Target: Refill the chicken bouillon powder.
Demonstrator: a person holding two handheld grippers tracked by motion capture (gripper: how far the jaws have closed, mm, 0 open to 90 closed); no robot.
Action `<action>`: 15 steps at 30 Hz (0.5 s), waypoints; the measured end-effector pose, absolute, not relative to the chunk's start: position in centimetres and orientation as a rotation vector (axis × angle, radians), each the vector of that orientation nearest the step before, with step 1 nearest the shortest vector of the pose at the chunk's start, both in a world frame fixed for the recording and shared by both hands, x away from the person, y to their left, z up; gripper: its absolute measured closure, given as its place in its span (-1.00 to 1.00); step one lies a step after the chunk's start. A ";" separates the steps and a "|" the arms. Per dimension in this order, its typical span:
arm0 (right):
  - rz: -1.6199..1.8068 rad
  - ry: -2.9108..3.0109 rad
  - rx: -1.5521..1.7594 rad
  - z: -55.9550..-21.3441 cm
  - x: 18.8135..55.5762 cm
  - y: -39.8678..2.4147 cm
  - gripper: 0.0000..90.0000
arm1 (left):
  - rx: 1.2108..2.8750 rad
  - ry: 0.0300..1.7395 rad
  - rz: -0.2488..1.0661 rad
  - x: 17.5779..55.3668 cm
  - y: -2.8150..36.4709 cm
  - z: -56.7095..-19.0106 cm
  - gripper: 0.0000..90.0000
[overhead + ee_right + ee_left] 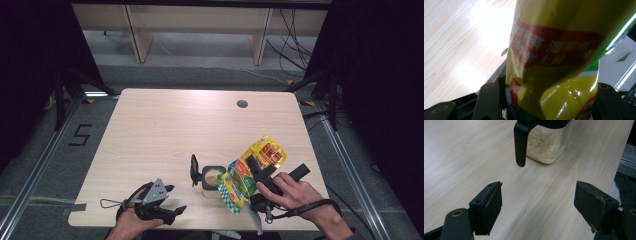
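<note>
**Yellow bag tipped over the jar**

High view: the right gripper clamps a yellow snack bag, tilted just above a clear jar – its black handle faces the left gripper.

Left gripper view: jaws wide apart, nothing between them; the jar, holding pale grains, stands ahead on the table.

Right gripper view: both jaws press the bag – it rises straight from them.

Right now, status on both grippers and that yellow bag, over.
Right gripper shut on yellow bag, tilted over the open container. Left gripper open, empty, low on table, facing the container's hanging lid. Nothing in the way.
</note>
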State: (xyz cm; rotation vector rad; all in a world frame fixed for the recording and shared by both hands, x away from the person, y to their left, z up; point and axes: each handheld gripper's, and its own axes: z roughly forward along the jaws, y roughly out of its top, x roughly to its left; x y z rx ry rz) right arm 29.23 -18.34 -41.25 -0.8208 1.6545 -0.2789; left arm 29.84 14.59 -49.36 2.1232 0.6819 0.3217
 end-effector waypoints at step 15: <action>-0.290 1.645 -0.839 -41.0 29.2 -18.2 0.09 | 2.119 0.682 0.313 29.8 14.6 -49.4 -0.51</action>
